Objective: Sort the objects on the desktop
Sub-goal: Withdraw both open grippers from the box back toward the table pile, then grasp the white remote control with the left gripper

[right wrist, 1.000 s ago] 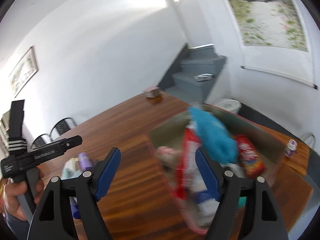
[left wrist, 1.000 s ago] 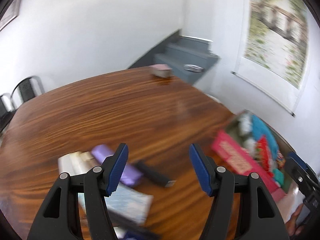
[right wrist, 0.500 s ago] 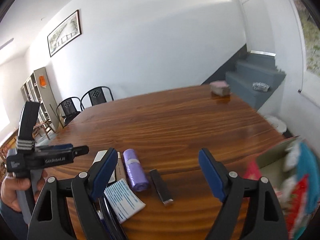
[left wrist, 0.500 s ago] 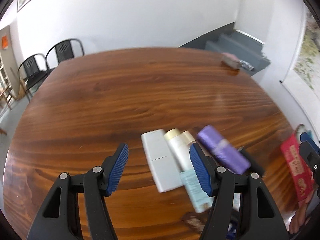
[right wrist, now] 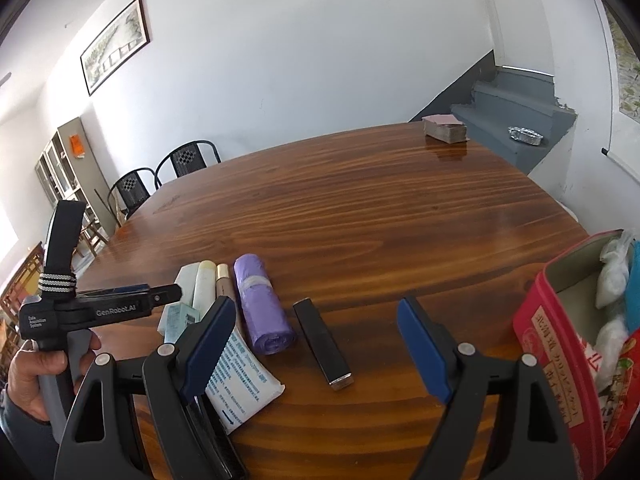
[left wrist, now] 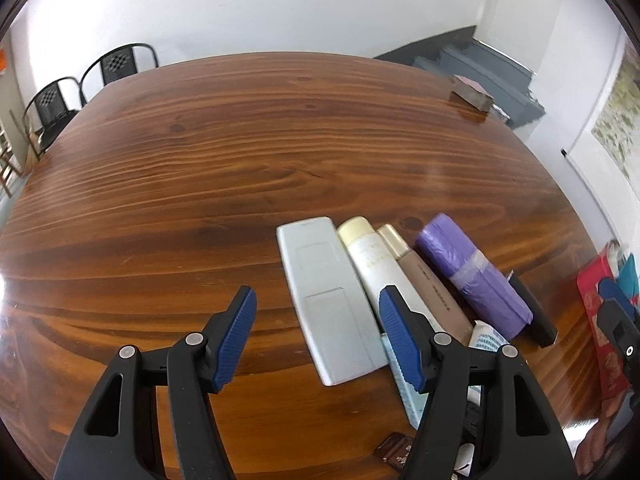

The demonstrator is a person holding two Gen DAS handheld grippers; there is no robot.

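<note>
Side by side on the wooden table [left wrist: 240, 152] lie a white remote [left wrist: 326, 300], a cream tube [left wrist: 374, 264], a brown tube [left wrist: 430, 284], a purple bag roll [left wrist: 474, 276] and a black bar [left wrist: 532, 312]. My left gripper [left wrist: 318, 336] hovers open over the remote's near end, nothing between its fingers. In the right wrist view my right gripper [right wrist: 316, 348] stands open above the black bar [right wrist: 323, 342], with the purple bag roll [right wrist: 262, 304] and a white printed packet [right wrist: 240, 380] to its left. A hand holds the left gripper [right wrist: 100, 308] at the left edge.
A red box [right wrist: 560, 340] filled with snack packets sits at the table's right edge. A small stack of pink cards [right wrist: 445, 128] lies at the far corner. Black chairs [right wrist: 160, 176] stand behind the table, and grey stairs [right wrist: 516, 116] rise at the right.
Both views have swung left from the red box to the row of objects. The left gripper has dropped closer to the table, over the remote. The right jaws have widened slightly.
</note>
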